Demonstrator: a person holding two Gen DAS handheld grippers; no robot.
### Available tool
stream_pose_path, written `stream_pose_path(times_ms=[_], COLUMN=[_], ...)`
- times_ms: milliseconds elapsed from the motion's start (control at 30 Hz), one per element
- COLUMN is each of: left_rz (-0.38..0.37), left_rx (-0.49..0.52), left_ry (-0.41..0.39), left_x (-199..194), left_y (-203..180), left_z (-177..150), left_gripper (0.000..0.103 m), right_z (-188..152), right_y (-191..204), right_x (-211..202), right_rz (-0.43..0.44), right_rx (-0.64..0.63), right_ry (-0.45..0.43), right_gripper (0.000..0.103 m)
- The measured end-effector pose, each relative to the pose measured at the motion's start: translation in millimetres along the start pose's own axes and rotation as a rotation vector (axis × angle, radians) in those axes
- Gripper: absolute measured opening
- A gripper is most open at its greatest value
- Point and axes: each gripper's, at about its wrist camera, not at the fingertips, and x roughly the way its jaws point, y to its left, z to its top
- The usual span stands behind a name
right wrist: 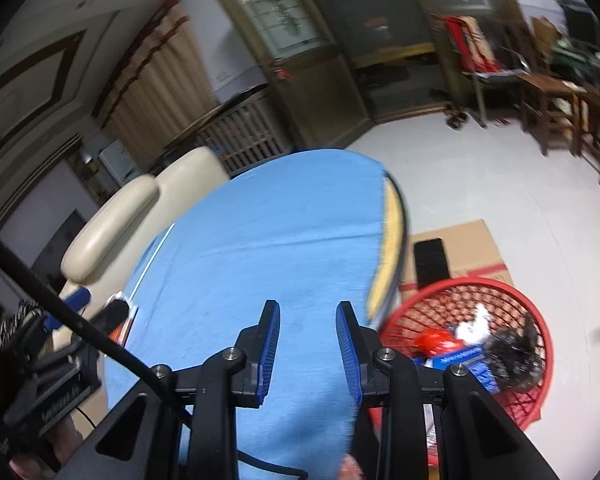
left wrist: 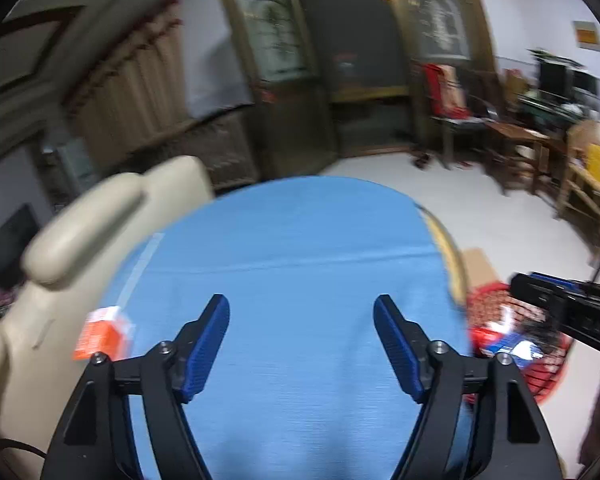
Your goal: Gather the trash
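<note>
I note my left gripper (left wrist: 302, 320) level above the blue table (left wrist: 300, 240), jaws wide apart, holding nothing. My right gripper (right wrist: 308, 326) hovers likewise, moderately parted and unloaded, the red basket (right wrist: 540, 320) beside it.

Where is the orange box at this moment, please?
In the left wrist view, the orange box lies at the left edge of the blue table, next to the cream chair and just left of the open left gripper.

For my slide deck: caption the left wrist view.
Open left gripper above blue tablecloth, orange carton at its left edge, red basket right.
</note>
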Motion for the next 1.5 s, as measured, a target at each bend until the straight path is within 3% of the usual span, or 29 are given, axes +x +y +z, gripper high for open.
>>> stream_pose_path(times_ms=[33,133,600,867,1500], left_rz=[0.042,0.116,0.219,0.24,0.25], left_rx=[-0.01,-0.049,-0.206,-0.264,-0.281], left_ry=[-0.019,-0.055,-0.018,-0.003,0.02], left_x=[-3,-14,-28,-39,-50], left_y=[8,33,115,144,158], left_z=[-2,-7,-32,-53,-65], left_gripper=[0.088,0.091,0.091,0.091,0.091], right_z=[0,-1,-20,-32,-48], right_y=[10,35,148,175,198], right_x=[1,4,18,25,30], right_rz=[0.007,0.033,0.077,0.1,0.116], right_rx=[-0.019,-0.063,-0.223,-0.268,-0.307], right_ry=[0.0,0.001,0.029,0.052,0.057], right_gripper=[0.033,0.033,0.033,0.033,0.033])
